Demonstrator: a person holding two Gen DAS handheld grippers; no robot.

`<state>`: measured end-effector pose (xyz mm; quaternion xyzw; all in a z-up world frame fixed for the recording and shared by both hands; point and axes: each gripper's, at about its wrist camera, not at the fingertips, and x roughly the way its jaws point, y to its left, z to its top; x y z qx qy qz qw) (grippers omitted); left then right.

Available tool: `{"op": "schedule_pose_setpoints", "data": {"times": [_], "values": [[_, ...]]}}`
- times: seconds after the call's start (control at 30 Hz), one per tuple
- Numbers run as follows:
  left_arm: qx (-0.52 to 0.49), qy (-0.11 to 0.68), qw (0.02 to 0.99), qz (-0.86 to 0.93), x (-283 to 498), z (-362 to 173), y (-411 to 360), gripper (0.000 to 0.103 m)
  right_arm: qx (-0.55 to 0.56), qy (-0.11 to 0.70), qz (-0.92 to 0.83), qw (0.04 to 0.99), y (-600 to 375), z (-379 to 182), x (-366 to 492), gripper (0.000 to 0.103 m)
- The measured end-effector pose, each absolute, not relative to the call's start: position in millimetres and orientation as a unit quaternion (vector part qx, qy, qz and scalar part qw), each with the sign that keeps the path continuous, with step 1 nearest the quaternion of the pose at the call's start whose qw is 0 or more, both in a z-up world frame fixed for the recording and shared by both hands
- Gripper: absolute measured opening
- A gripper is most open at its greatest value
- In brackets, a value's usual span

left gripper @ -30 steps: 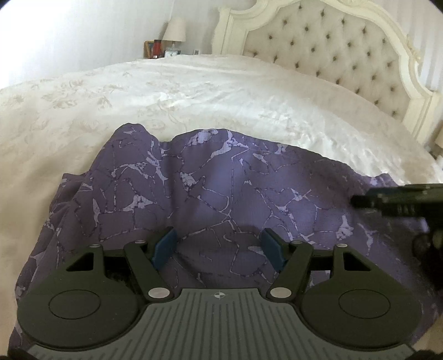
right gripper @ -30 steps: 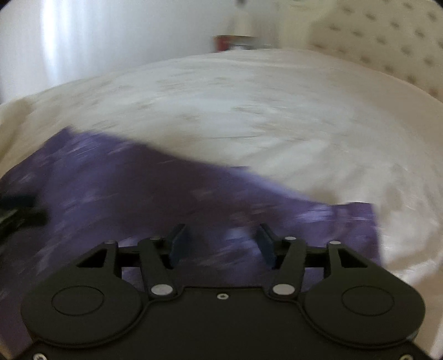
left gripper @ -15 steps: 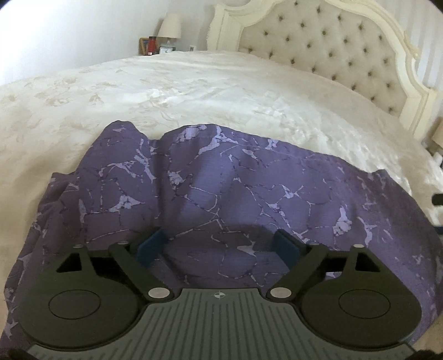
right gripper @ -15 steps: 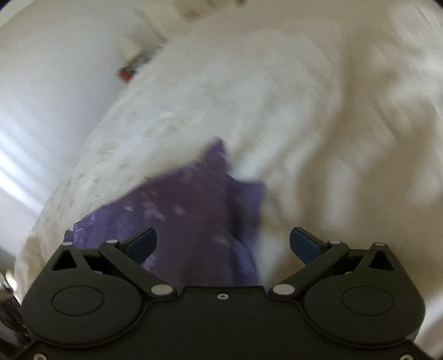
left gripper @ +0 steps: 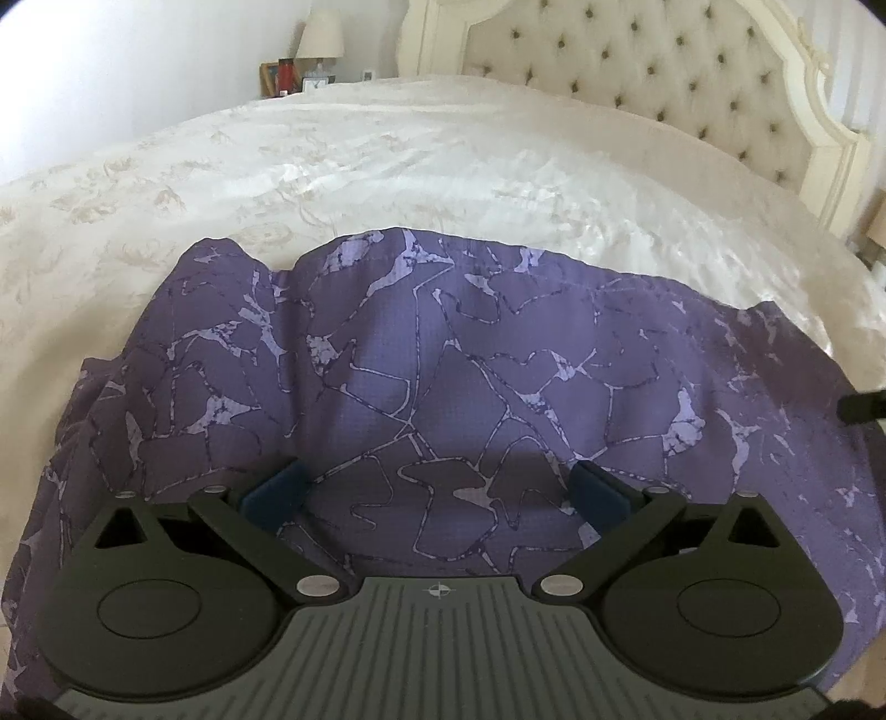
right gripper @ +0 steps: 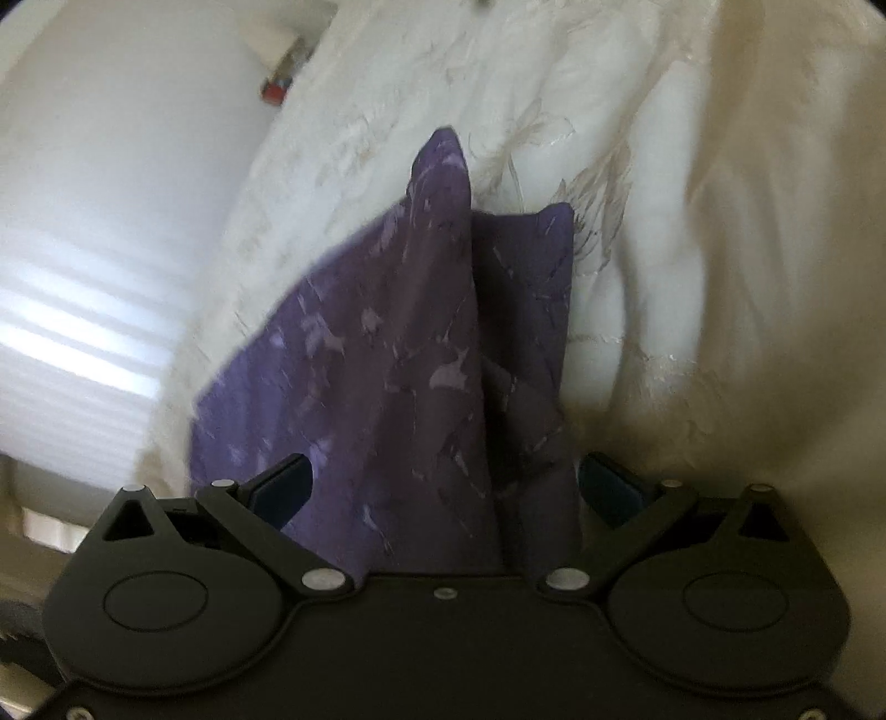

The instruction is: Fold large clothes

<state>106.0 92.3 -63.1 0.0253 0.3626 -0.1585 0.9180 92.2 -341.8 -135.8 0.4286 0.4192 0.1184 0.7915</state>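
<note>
A purple garment (left gripper: pixel 443 360) with a pale crackle pattern lies spread on the cream bedspread (left gripper: pixel 387 155). My left gripper (left gripper: pixel 437 487) hovers low over its near part. Its jaws are opening wide, with flat cloth under the gap and neither pad pressing on it. In the right wrist view the picture is rolled. There the garment (right gripper: pixel 398 343) shows a raised fold running away from me. My right gripper (right gripper: pixel 446 482) stands open astride that fold, both pads clear of it. A dark tip of the right gripper (left gripper: pixel 864 404) shows at the left view's right edge.
A tufted cream headboard (left gripper: pixel 637 72) stands at the far right of the bed. A lamp (left gripper: pixel 321 39) and small items sit on a nightstand behind the bed. Bright white wall or curtain (right gripper: pixel 111 221) fills the left of the right wrist view.
Both grippers' jaws have spread from half open to wide. The right gripper has rolled strongly and slid along the garment to its edge fold. The left gripper has barely shifted.
</note>
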Motion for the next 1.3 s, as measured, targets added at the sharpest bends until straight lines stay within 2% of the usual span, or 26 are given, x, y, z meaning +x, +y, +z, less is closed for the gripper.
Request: {"op": "schedule_pose_setpoints", "data": {"times": [0.13, 0.17, 0.2, 0.23, 0.37, 0.53, 0.7, 0.77, 0.97, 1.3], "values": [[0.02, 0.376, 0.913, -0.156, 108.4, -54.9, 92.3, 0.101, 0.483, 0.388, 0.127, 0.775, -353.1, -147.5, 90.6, 0.103], [0.006, 0.378, 0.913, -0.151, 107.7, -50.3, 92.7, 0.096, 0.49, 0.382, 0.127, 0.773, -352.3, -149.3, 89.9, 0.103], [-0.014, 0.377, 0.914, -0.149, 106.3, -45.1, 93.1, 0.082, 0.493, 0.377, 0.127, 0.773, -352.8, -150.5, 88.9, 0.103], [-0.036, 0.375, 0.914, -0.153, 105.0, -38.9, 92.9, 0.078, 0.493, 0.375, 0.127, 0.775, -352.8, -150.9, 88.3, 0.103], [-0.073, 0.367, 0.911, -0.17, 107.0, -16.9, 76.4, 0.072, 0.476, 0.374, 0.128, 0.785, -346.8, -147.6, 87.2, 0.103], [-0.08, 0.364, 0.907, -0.195, 122.9, -8.7, 43.4, 0.051, 0.475, 0.373, 0.129, 0.786, -349.0, -145.7, 86.4, 0.103], [-0.096, 0.398, 0.894, -0.179, 147.0, -28.7, 22.7, 0.021, 0.474, 0.373, 0.129, 0.787, -350.5, -145.9, 85.2, 0.103], [-0.092, 0.411, 0.891, -0.169, 153.8, -38.9, 17.7, 0.016, 0.474, 0.373, 0.129, 0.787, -350.1, -146.0, 85.3, 0.103], [-0.085, 0.434, 0.885, -0.149, 163.7, -66.4, 16.5, 0.006, 0.474, 0.371, 0.132, 0.788, -349.8, -146.9, 85.9, 0.103], [-0.057, 0.433, 0.888, -0.141, 145.6, -56.5, 12.0, 0.006, 0.474, 0.368, 0.133, 0.789, -348.3, -147.6, 85.8, 0.103]]}}
